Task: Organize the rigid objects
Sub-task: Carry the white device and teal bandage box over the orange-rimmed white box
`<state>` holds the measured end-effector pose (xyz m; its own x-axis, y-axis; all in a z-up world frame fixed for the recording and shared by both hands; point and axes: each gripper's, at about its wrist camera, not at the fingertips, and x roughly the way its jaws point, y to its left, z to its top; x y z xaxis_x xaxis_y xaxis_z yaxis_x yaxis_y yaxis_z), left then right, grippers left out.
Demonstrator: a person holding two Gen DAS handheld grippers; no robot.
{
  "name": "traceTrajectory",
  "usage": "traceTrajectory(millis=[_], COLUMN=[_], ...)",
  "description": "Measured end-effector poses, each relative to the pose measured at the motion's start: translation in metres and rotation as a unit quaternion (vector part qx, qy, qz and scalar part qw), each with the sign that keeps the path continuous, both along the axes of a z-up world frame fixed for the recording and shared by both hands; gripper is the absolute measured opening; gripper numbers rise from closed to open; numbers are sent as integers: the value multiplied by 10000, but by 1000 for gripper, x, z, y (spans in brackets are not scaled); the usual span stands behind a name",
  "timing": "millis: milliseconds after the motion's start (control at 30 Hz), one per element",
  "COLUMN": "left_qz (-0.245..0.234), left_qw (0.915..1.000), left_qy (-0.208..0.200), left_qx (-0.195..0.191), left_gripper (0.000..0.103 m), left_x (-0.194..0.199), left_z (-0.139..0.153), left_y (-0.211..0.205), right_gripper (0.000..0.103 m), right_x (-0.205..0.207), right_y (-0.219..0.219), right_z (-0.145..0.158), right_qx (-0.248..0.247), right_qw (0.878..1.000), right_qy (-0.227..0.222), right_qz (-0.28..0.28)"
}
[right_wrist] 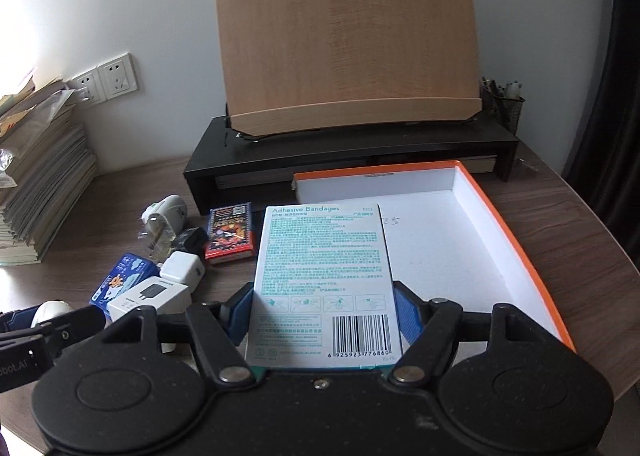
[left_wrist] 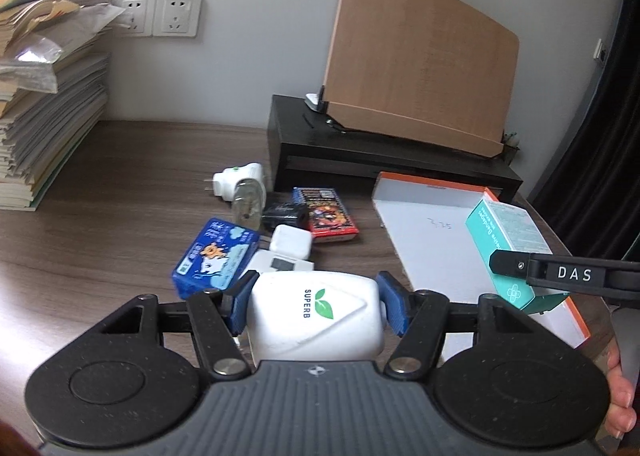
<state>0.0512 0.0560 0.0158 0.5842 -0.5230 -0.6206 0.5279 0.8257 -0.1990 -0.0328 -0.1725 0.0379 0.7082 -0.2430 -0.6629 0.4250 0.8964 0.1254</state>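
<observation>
Over the white, orange-rimmed box lid (right_wrist: 472, 223), the right gripper (right_wrist: 324, 312) is clamping a teal adhesive-bandage box (right_wrist: 324, 268); the left gripper (left_wrist: 316, 308) is gripping a white SUPERB plug-in device (left_wrist: 316, 312).

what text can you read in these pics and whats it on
"SUPERB", with a green leaf logo: white device in the left gripper.
"Adhesive Bandages" and barcode "6 925923 776860": teal box in the right gripper.
"DAS": right gripper's arm.
"bot.AI", cut off: left gripper's arm.
Handwritten number in the tray: unclear.
Red box, blue pack, fine print: too small.
</observation>
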Motion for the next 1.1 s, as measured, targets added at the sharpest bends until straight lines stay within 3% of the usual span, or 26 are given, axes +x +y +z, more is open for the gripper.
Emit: traceTrajectory(millis=[400,1100], left_qz=[-477,-48], left_qw=[9988,9998], left_qy=[-93,60], left_qx=[-86,171], left_gripper=[64,64], left_x=[-6,19], left_z=[13,0], left_y=[-87,-193], right_gripper=[84,84], right_x=[-19,36], right_y=[-70,-171], right_z=[9,-22], right_qx=[-254,-153], right_qw=[9994,9989], right_qy=[-59,128], right_qz=[-222,432])
